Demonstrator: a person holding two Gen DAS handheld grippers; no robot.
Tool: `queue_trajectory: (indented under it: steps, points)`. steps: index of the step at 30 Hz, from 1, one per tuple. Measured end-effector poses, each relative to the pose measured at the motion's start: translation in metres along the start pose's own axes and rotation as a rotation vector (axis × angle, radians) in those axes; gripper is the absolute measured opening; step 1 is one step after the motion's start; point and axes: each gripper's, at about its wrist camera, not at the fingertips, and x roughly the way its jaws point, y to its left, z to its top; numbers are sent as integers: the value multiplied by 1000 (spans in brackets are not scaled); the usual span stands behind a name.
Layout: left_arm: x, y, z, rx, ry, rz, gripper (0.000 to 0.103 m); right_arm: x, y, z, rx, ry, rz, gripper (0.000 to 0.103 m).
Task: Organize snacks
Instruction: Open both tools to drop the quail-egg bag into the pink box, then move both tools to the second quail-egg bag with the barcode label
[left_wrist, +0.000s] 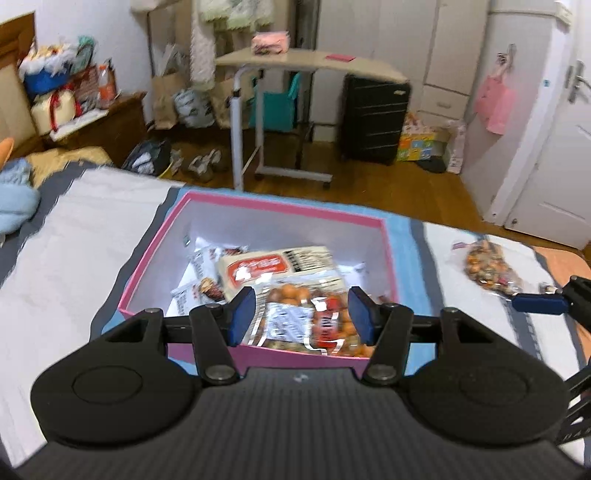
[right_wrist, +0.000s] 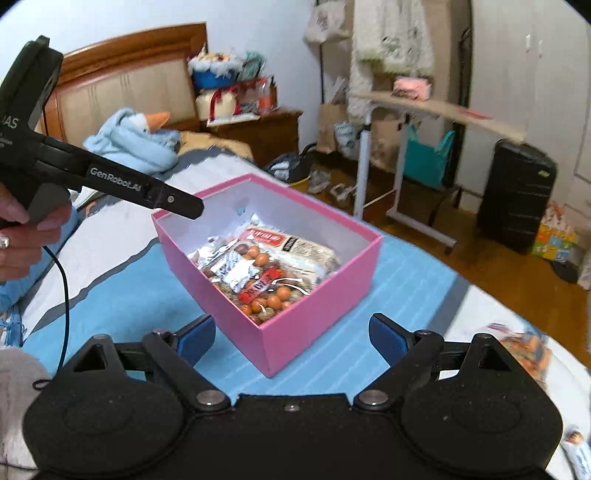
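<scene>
A pink box (left_wrist: 255, 206) (right_wrist: 325, 280) stands on the bed and holds several snack packs. On top lies a clear bag of round orange nuts (left_wrist: 306, 317) (right_wrist: 258, 280), beside a beige pack with a red label (left_wrist: 273, 266) (right_wrist: 303, 247). My left gripper (left_wrist: 301, 314) is open and empty, just above the box's near edge, over the nut bag. It also shows in the right wrist view (right_wrist: 177, 201) over the box's far left corner. My right gripper (right_wrist: 291, 338) is open and empty in front of the box. Another nut bag (left_wrist: 487, 266) lies on the bed right of the box.
The bed has a blue and white cover (right_wrist: 129, 288). A blue plush toy (right_wrist: 136, 140) lies near the headboard. A snack pack (right_wrist: 528, 350) lies at the right edge of the bed. A rolling side table (left_wrist: 306, 62) and black suitcase (left_wrist: 373, 118) stand on the floor beyond.
</scene>
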Motion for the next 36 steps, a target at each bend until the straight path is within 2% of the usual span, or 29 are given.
queue_trajectory:
  steps: [8, 11, 15, 18, 21, 24, 26, 29, 33, 36]
  points:
    - [-29, -48, -1, 73, -44, -73, 68, -74, -26, -38, 73, -48, -137, 93]
    - [-29, -70, -3, 107, -33, -108, 78, -95, -37, -50, 94, -51, -205, 93]
    - [-24, -98, -7, 154, -17, -170, 83, -113, -54, -65, 122, -46, -258, 93]
    - [-12, -121, -8, 191, 5, -183, 90, -116, -68, -74, 154, -27, -294, 93]
    - [4, -145, -6, 207, 33, -201, 90, -113, -82, -82, 191, -7, -302, 93]
    - [23, -166, -2, 178, 66, -211, 90, -106, -93, -88, 201, 7, -285, 95]
    - [33, -179, -1, 181, 41, -223, 92, -97, -100, -91, 208, 10, -283, 100]
    - [52, -199, 2, 228, 16, -214, 98, -80, -119, -98, 257, 19, -257, 100]
    - [85, -212, 9, 228, 36, -214, 98, -51, -149, -115, 328, 32, -252, 100]
    - [114, -211, 17, 155, 90, -292, 100, -28, -170, -133, 344, 31, -262, 100]
